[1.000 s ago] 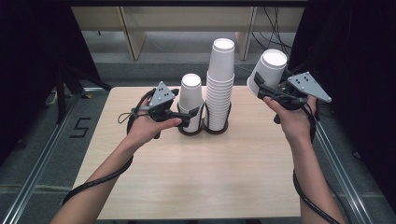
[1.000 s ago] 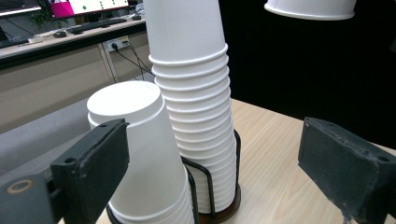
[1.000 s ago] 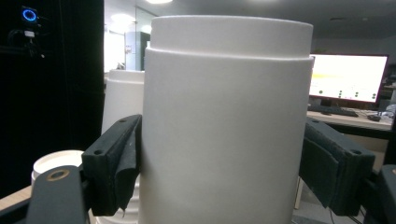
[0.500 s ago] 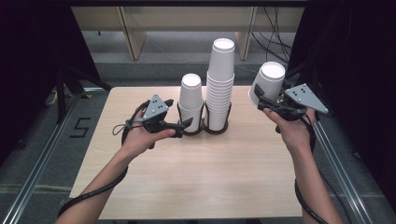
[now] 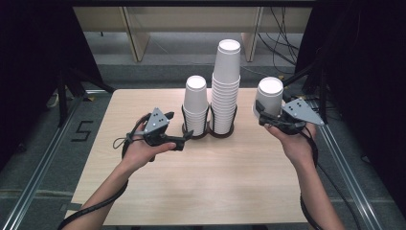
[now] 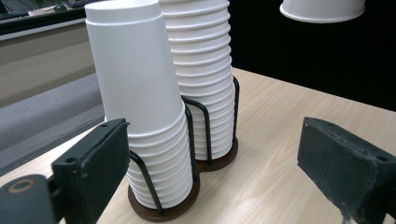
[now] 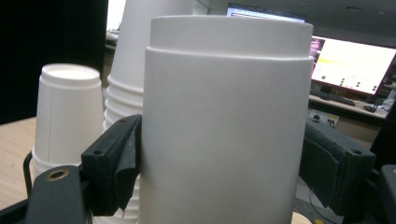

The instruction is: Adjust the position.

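Upside-down white cup (image 5: 269, 97) clamped in my right gripper (image 5: 261, 116), off the table's right rear.

My right jaws press both sides of the cup, which hangs above the table (image 5: 201, 187), right of the tall stack (image 5: 226, 88). My left gripper (image 5: 187, 139) gapes wide with nothing between the jaws, pointing at the short stack (image 5: 196, 106) in the wire holder (image 5: 195, 133).

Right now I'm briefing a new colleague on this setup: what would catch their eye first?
Two stacks of white paper cups in a black wire holder at the table's far middle, the tall stack beside the short stack. At the right, the right gripper holds a single upturned cup in the air.
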Demonstrator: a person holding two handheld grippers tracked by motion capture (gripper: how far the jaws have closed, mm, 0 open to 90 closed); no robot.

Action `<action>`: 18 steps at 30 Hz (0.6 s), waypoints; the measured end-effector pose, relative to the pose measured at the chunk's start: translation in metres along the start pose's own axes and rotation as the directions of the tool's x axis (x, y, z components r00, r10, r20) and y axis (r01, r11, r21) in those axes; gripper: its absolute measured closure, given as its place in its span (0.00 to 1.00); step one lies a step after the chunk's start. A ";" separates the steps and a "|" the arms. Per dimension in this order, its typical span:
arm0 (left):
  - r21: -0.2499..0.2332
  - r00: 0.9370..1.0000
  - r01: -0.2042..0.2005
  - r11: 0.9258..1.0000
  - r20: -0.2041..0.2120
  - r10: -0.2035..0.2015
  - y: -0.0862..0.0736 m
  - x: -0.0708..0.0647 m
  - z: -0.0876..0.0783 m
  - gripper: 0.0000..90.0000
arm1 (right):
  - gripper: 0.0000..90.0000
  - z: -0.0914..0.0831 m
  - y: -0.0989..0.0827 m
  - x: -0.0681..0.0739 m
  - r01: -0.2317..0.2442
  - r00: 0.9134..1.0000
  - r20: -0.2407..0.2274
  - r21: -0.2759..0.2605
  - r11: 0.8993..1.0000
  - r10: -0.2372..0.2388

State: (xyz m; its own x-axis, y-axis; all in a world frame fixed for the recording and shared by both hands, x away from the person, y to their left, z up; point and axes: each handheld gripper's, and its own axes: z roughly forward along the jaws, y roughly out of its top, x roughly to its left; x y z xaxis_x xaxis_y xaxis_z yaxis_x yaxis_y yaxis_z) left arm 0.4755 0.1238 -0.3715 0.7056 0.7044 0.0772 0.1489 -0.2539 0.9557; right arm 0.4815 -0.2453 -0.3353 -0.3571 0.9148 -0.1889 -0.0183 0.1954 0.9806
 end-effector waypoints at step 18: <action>0.039 1.000 0.009 0.999 0.020 -0.010 -0.018 -0.007 0.004 0.10 | 0.23 0.001 -0.040 0.018 0.222 0.975 -0.055 0.113 0.968 -0.217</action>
State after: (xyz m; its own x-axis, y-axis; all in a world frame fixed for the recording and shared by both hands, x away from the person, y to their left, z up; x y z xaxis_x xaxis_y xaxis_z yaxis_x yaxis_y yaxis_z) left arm 0.4712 0.1208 -0.3904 0.7181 0.6932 0.0619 0.1821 -0.2731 0.9446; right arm 0.4767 -0.2362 -0.3784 -0.3955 0.8296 -0.3941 0.0085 0.4324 0.9016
